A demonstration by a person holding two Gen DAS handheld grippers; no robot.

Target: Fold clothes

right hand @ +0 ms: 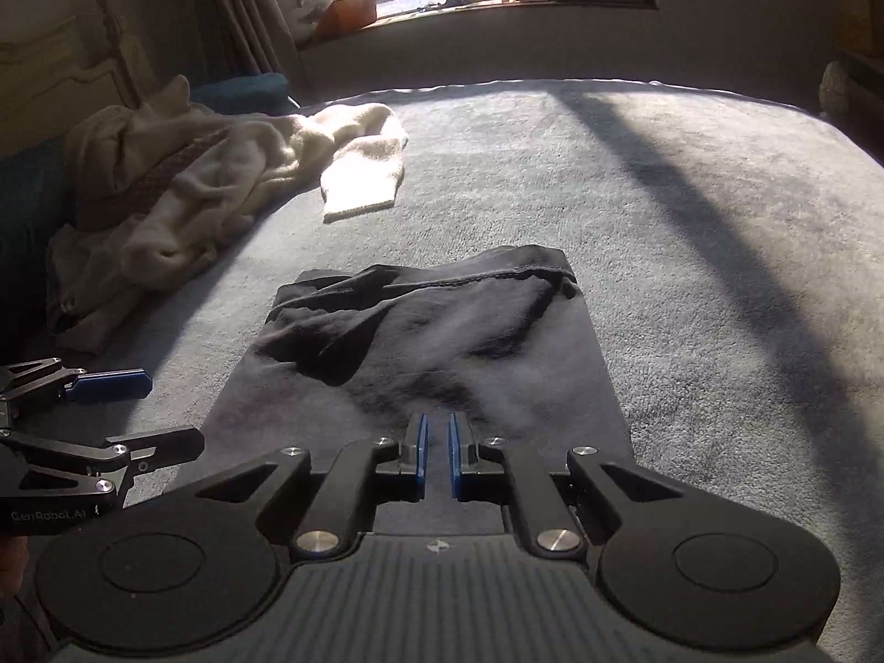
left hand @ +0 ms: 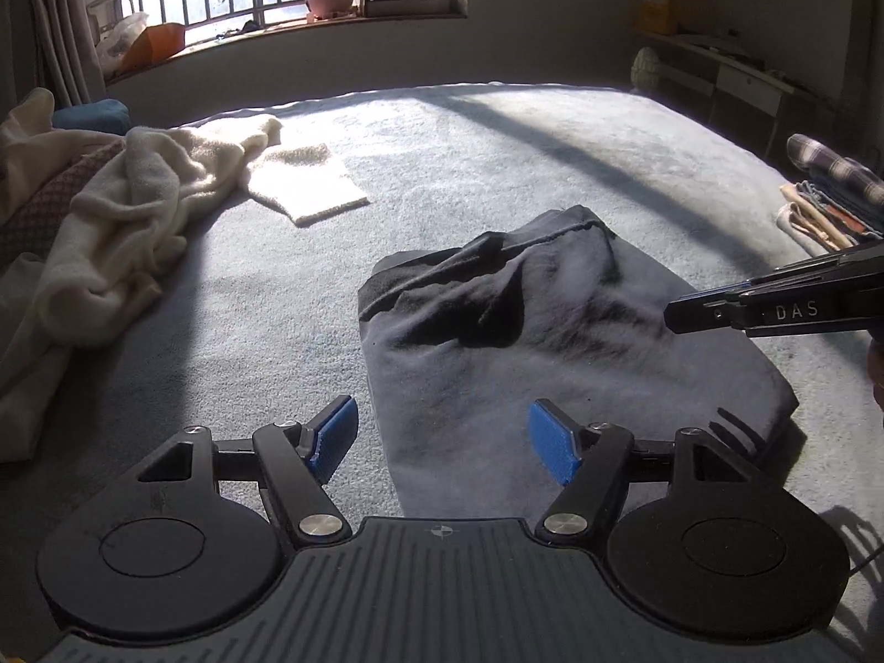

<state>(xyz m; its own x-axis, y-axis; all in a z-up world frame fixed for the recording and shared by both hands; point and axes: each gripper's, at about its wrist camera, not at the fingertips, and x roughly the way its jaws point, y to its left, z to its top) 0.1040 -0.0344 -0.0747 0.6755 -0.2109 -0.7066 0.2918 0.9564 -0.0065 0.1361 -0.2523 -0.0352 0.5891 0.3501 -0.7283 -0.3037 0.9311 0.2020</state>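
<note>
A dark grey garment (left hand: pixel 552 331) lies folded but rumpled on the grey bed cover (left hand: pixel 442 127); it also shows in the right wrist view (right hand: pixel 442 342). My left gripper (left hand: pixel 442 442) is open and empty, just over the garment's near left edge. It also shows at the left of the right wrist view (right hand: pixel 154 411). My right gripper (right hand: pixel 436 453) is nearly shut with a thin gap and nothing between its blue pads, over the garment's near edge. It enters the left wrist view from the right (left hand: pixel 679 315), above the garment's right side.
A pile of cream clothes (left hand: pixel 110 221) lies at the left of the bed, also in the right wrist view (right hand: pixel 193 177). A stack of folded clothes (left hand: pixel 829 199) sits at the right edge. A barred window with a cluttered sill (left hand: pixel 276 5) is behind the bed.
</note>
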